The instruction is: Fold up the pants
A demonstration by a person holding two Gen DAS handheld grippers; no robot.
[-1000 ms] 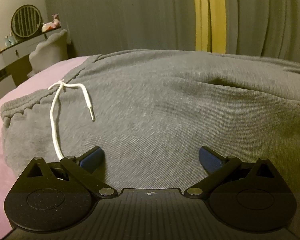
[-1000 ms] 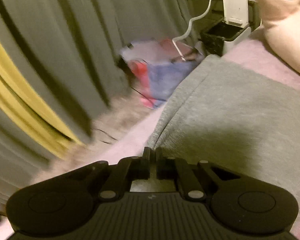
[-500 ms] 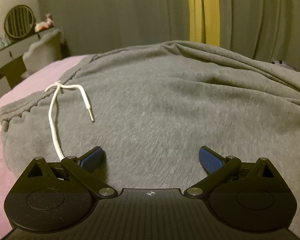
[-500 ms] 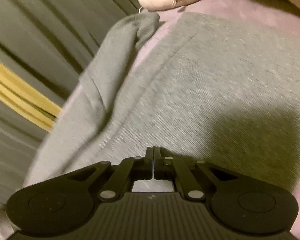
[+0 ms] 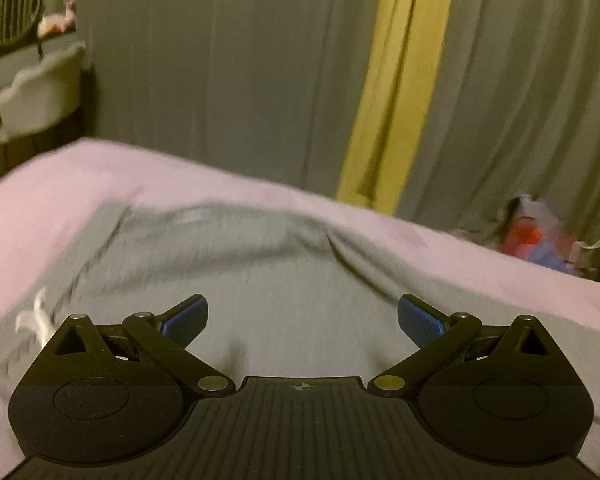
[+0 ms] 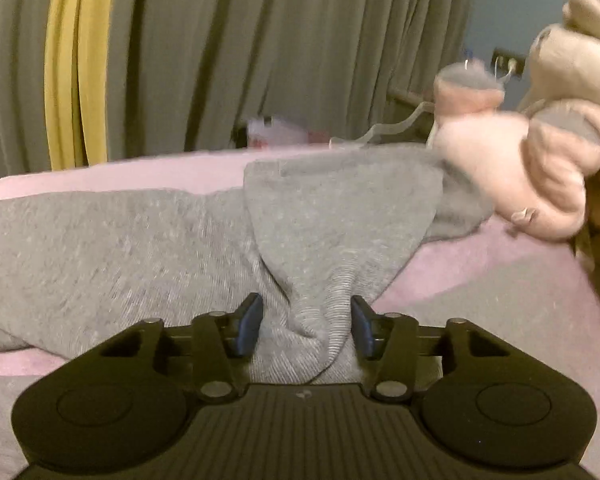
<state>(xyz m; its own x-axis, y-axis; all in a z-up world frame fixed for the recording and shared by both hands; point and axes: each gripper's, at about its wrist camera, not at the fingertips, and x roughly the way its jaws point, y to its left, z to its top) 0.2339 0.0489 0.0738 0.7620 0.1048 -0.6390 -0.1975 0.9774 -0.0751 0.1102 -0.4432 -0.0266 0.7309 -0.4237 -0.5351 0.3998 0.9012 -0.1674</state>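
Note:
Grey sweatpants lie on a pink bed. My left gripper is open over the pants' upper part, with nothing between its blue pads; the white drawstring shows at its left. In the right wrist view the pants stretch to the left, and a folded-over leg end runs up to my right gripper. That gripper is open, its blue pads either side of a bunched ribbed cuff and apart from it.
A pink plush toy lies on the bed just past the leg end. Grey curtains with a yellow strip hang behind the bed. A dresser with a round mirror stands far left. Colourful items lie beyond the bed.
My right gripper has opened; it was shut on fabric and swung across the pants, and the cuff now lies between its pads. My left gripper stayed open, its view tilting up.

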